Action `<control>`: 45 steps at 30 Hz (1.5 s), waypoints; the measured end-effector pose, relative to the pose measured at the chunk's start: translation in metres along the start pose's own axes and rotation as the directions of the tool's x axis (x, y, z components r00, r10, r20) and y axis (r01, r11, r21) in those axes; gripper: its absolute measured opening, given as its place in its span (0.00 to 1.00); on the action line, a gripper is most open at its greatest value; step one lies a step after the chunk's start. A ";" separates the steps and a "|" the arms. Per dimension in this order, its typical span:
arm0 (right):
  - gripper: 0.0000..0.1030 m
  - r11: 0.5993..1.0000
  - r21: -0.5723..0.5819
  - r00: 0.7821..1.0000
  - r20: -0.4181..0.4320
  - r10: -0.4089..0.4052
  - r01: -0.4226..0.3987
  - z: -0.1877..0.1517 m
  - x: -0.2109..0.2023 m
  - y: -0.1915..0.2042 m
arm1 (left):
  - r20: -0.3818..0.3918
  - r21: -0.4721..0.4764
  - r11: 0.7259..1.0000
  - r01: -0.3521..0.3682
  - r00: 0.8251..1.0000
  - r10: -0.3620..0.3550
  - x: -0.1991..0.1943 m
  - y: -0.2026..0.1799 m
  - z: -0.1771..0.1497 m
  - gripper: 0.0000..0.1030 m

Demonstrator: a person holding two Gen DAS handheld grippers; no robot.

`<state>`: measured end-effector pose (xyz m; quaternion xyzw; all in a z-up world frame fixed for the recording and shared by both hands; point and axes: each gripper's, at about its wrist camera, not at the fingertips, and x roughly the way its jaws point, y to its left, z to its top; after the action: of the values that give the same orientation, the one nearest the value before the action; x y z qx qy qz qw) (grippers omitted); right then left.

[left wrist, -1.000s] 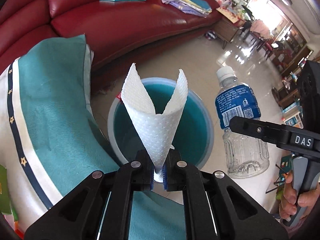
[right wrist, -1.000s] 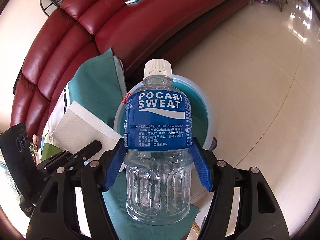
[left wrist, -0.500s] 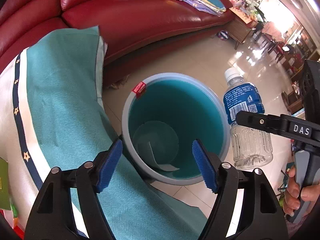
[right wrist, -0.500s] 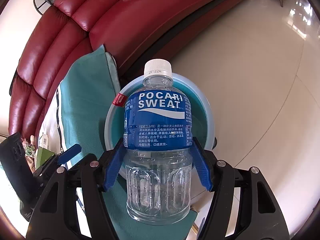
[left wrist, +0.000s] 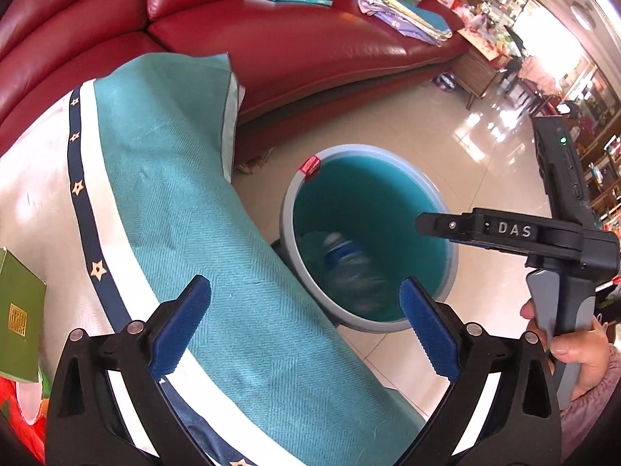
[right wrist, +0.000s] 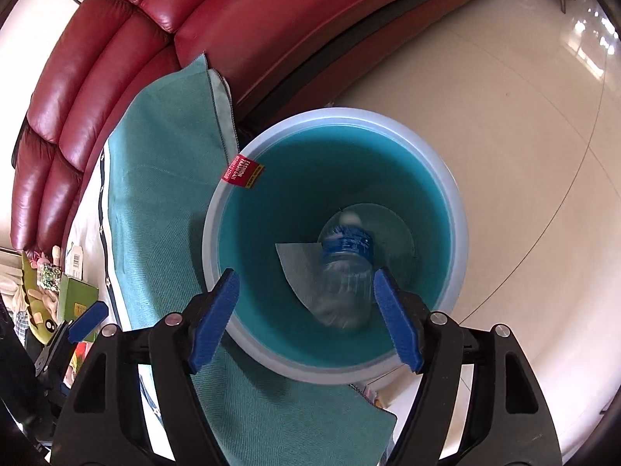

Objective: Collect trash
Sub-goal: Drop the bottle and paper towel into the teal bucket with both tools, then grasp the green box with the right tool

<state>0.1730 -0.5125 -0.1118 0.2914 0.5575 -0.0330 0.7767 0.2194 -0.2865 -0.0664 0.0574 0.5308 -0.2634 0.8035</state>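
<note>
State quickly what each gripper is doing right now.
Left gripper: open, holding nothing.
Right gripper: open, jaws just widened; bottle in the bin.

"DAS" on the right hand-held gripper (left wrist: 446,225); "FASHION" on bin tag (right wrist: 241,171).

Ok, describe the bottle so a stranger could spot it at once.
Find the red sofa; on the floor before it stands a round teal bin. Inside lies the bottle, clear plastic with a blue label, partly over a white paper towel, the bin's only other content.
</note>
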 end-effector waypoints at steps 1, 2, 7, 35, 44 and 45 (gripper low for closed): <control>0.69 1.000 0.001 1.000 0.002 -0.001 0.001 -0.001 -0.001 0.000 | -0.004 -0.003 1.000 0.002 1.000 -0.002 0.001 0.001 -0.001 0.95; 0.71 1.000 0.003 1.000 0.005 -0.005 0.005 -0.001 -0.003 0.000 | -0.006 -0.006 1.000 0.004 1.000 -0.004 0.001 0.002 -0.002 0.95; 0.75 1.000 0.003 0.999 0.019 -0.028 0.027 -0.006 -0.013 0.001 | 0.007 -0.004 1.000 0.008 1.000 -0.008 -0.004 0.004 -0.008 0.95; 0.85 0.970 -0.244 0.999 -0.052 -0.002 -0.010 -0.099 -0.019 0.160 | 0.135 -0.244 0.966 -0.084 0.984 0.120 -0.135 0.130 -0.115 0.96; 0.85 0.920 -0.389 0.997 -0.073 0.010 -0.038 -0.129 0.004 0.258 | 0.164 -0.385 0.916 -0.117 0.967 0.193 -0.183 0.218 -0.155 0.96; 0.85 0.914 -0.405 0.997 -0.078 0.011 -0.042 -0.132 0.009 0.269 | 0.163 -0.400 0.909 -0.120 0.966 0.199 -0.185 0.226 -0.158 0.96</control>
<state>0.1657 -0.2233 -0.0353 0.1323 0.5768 0.1047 0.7993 0.1439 0.0324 -0.0129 -0.0858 0.4822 -0.0909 0.8671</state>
